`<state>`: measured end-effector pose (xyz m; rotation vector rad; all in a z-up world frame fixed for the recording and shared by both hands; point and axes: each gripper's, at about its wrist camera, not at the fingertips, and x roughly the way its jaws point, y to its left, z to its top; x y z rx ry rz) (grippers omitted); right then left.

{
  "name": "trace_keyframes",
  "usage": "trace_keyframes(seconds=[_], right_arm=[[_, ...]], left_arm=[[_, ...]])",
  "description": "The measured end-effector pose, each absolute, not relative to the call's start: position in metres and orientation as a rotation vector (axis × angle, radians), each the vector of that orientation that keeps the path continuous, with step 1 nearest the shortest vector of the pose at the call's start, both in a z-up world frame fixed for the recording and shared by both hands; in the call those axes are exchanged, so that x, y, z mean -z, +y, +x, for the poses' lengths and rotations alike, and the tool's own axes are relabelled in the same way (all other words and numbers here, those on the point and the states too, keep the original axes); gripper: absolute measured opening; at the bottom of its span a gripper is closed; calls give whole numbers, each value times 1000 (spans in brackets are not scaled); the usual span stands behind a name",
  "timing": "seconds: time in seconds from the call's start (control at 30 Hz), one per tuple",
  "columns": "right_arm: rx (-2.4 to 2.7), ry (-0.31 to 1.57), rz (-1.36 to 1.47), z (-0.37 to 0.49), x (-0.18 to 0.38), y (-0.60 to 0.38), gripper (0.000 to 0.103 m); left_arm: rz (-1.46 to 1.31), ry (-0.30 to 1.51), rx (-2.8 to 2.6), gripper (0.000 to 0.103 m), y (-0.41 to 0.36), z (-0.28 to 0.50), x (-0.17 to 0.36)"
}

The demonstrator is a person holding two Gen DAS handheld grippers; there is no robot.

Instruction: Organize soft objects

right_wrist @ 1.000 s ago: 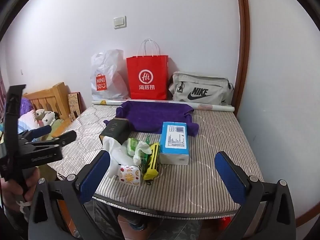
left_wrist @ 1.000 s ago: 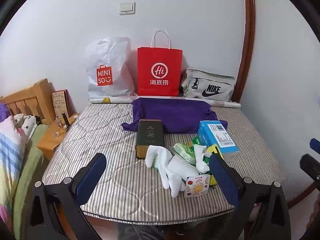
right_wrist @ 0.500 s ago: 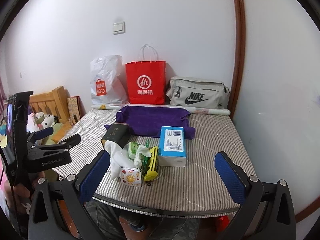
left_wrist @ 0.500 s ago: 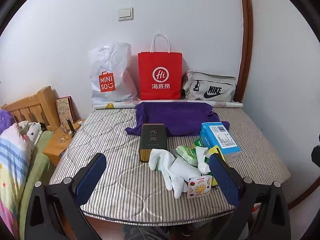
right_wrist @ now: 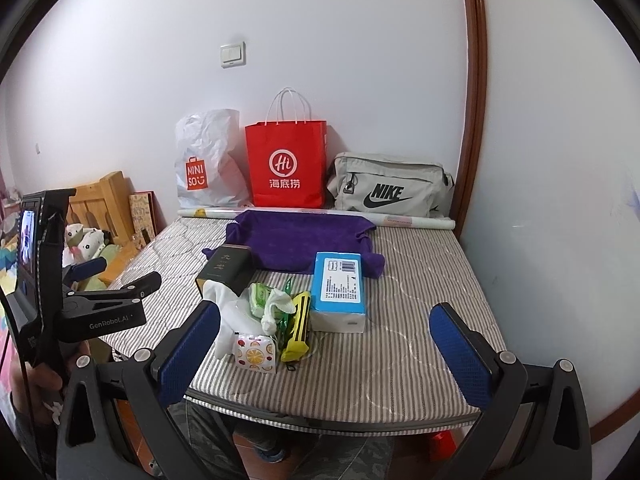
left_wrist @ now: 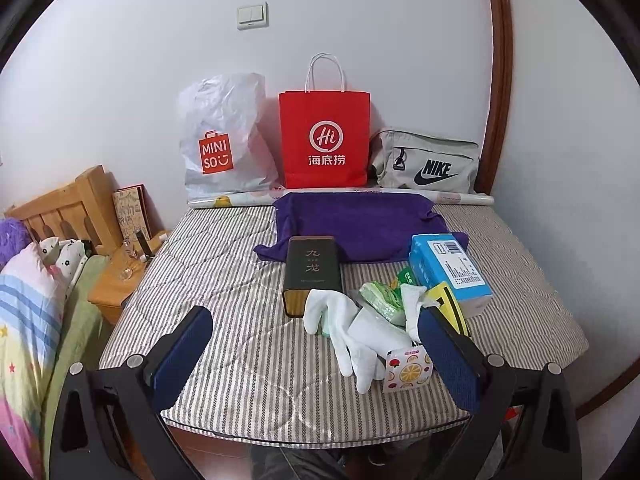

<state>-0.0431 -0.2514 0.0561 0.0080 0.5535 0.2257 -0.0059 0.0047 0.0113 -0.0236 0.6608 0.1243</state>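
Grippers held wide apart, nothing gripped.
Left gripper (left_wrist: 316, 354) and right gripper (right_wrist: 326, 354) are kept above the mattress (right_wrist: 420, 280); contents of the red bag (left_wrist: 324, 140) cannot be seen.

Both grippers drew back slightly, upward

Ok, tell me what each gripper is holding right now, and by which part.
Nothing. The left gripper and right gripper are both open and empty, short of the white gloves.
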Motion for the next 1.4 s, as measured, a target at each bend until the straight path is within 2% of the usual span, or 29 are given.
trace_keyframes(seconds=[0.73,0.93,1.13,1.17,1.27,1.4], right_arm=[[-206,580,14,-38,-58,-259,103],[-240,588,24,-23,-39,-261,103],[-312,673,20,14,5,-251,102],[-325,677,14,20,13,-249,100],[-349,679,7,36,32,-244,86],[-396,748,56,57,58,-239,79]], left_arm=[[-12,677,-123,103,-2,3,-3],[-35,712,-117,103,9,15,12],[-47,760,-140,103,21,32,35],[-49,770,-141,103,23,35,38],[-70,785,-143,102,28,41,50],[-93,811,-127,100,33,50,64]])
